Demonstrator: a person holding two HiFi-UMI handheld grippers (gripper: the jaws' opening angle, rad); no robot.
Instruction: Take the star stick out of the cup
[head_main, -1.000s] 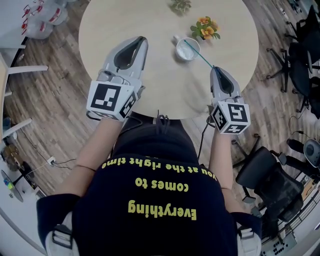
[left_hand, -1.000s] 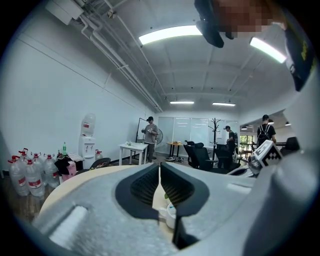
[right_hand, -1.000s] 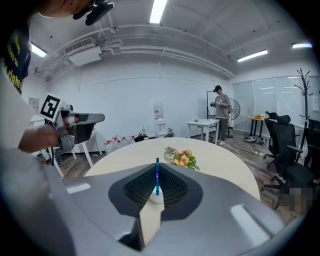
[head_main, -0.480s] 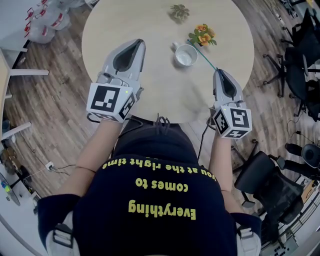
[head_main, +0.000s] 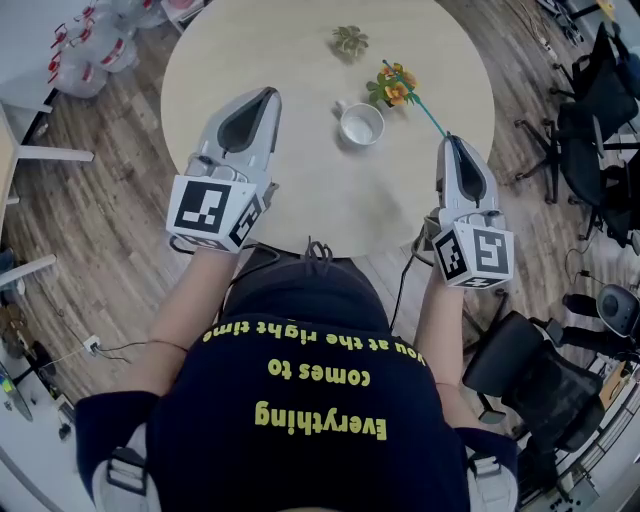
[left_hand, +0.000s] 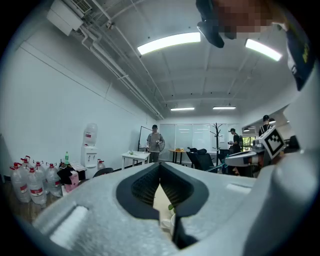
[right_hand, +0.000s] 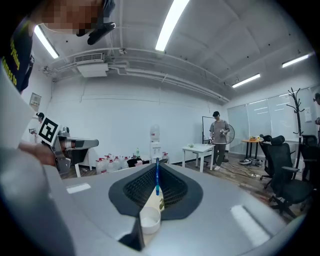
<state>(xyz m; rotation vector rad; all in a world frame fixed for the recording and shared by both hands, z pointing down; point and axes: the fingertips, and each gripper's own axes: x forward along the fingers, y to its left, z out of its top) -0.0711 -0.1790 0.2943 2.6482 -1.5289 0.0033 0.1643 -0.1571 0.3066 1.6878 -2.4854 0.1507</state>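
Note:
A white cup (head_main: 361, 125) stands on the round table (head_main: 300, 190), and it also shows low between the jaws in the right gripper view (right_hand: 150, 220). My right gripper (head_main: 449, 140) is shut on the thin teal star stick (head_main: 425, 112), above the table's right edge. The stick slants up-left past the cup toward the orange flowers (head_main: 393, 88); its far end is lost against them. In the right gripper view the stick (right_hand: 157, 179) stands pinched between the pads. My left gripper (head_main: 270, 93) hovers left of the cup, shut with nothing in it, and its jaws (left_hand: 160, 166) meet.
A small green plant (head_main: 351, 40) sits at the table's far side. Office chairs (head_main: 590, 120) crowd the right, and water bottles (head_main: 80, 55) stand on the floor at the upper left. People stand far off in both gripper views.
The right gripper has risen with the stick, and the stick's far end has come out of the cup. The left gripper has lifted slightly.

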